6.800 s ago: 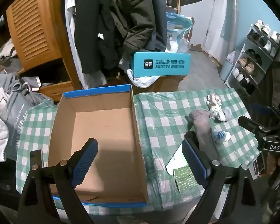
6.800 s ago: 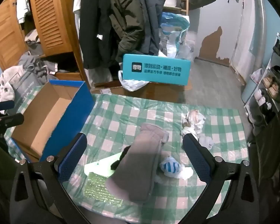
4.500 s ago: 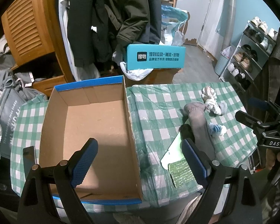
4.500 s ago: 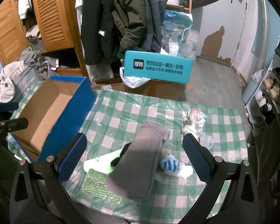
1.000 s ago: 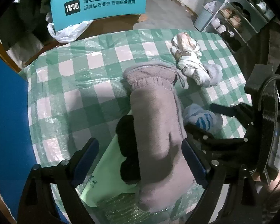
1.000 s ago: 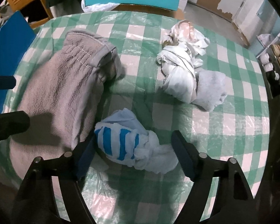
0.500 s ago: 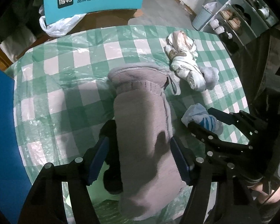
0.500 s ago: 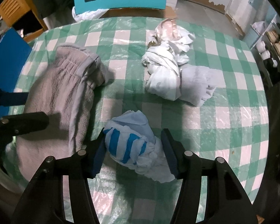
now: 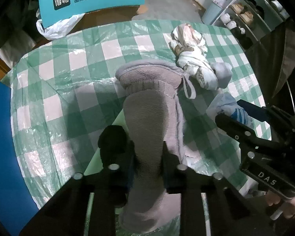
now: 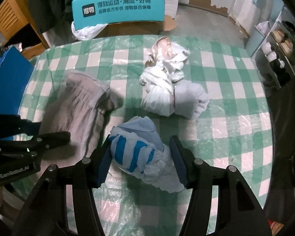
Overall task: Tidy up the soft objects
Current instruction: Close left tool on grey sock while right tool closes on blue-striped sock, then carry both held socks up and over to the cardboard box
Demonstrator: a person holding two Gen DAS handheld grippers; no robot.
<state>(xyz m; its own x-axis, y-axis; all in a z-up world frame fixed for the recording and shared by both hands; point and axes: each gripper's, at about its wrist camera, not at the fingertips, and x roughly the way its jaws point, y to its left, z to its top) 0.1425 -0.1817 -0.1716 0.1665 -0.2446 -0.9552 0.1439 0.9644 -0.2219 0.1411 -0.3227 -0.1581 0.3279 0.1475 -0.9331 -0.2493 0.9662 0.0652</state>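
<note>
The left gripper (image 9: 148, 161) has its jaws pinched on the near end of the grey mitten (image 9: 150, 106), ready to lift. Right of the mitten, the right gripper (image 10: 140, 160) brackets the blue-striped bundle (image 10: 135, 153), jaws partly open, seemingly not yet squeezing. The blue box (image 10: 7, 82) left of the mitten looks reachable across bare tabletop (image 10: 236, 129).

Dim indoor light, soft shadows, plastic glare, fisheye-warped dark edges.
</note>
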